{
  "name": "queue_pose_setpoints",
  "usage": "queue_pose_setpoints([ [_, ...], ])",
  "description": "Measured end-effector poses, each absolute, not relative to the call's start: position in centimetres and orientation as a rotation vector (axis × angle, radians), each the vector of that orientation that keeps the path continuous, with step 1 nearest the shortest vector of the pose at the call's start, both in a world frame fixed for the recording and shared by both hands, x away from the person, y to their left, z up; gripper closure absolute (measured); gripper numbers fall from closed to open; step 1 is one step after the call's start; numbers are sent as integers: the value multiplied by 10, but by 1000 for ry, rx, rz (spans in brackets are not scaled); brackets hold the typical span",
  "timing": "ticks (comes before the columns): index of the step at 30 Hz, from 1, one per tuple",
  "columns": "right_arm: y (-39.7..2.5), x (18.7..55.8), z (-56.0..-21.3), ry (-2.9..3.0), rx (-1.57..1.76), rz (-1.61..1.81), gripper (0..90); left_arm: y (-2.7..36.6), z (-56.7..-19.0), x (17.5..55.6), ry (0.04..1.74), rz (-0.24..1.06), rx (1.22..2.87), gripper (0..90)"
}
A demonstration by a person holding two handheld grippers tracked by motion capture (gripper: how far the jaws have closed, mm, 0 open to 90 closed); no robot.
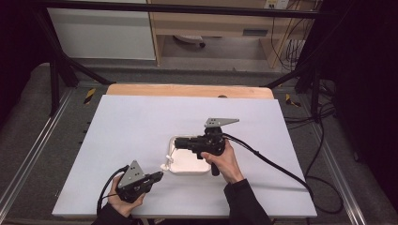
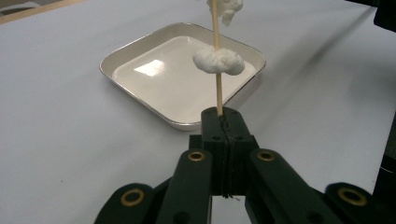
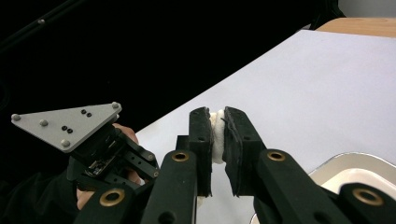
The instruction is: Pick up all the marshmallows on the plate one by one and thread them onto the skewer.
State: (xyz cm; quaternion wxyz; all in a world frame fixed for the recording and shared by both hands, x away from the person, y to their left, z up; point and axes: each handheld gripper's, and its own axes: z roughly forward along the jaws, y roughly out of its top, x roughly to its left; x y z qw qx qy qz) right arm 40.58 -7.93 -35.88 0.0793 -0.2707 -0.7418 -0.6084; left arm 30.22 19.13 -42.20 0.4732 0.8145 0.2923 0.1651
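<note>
The left gripper is pinching a thin wooden stick with soft white lumps stuck on it, near the left of a shiny square white tray. The right gripper is squeezing another soft white lump over the tray, which is sitting mid-way on the white bench.
</note>
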Motion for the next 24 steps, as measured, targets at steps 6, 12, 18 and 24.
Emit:
queue_pose_setpoints([
  [6,-78,404,-360,-2222,-798,-1818,820,190,-422,303,733,393,1994,893],
  [12,-78,403,-361,-2224,-792,-1819,821,190,-422,303,740,396,1997,893],
  [18,-77,402,-363,-2239,-792,-1820,824,190,-422,303,749,395,1995,894],
  [24,-77,400,-363,-2260,-791,-1811,826,191,-422,303,752,394,1994,895],
])
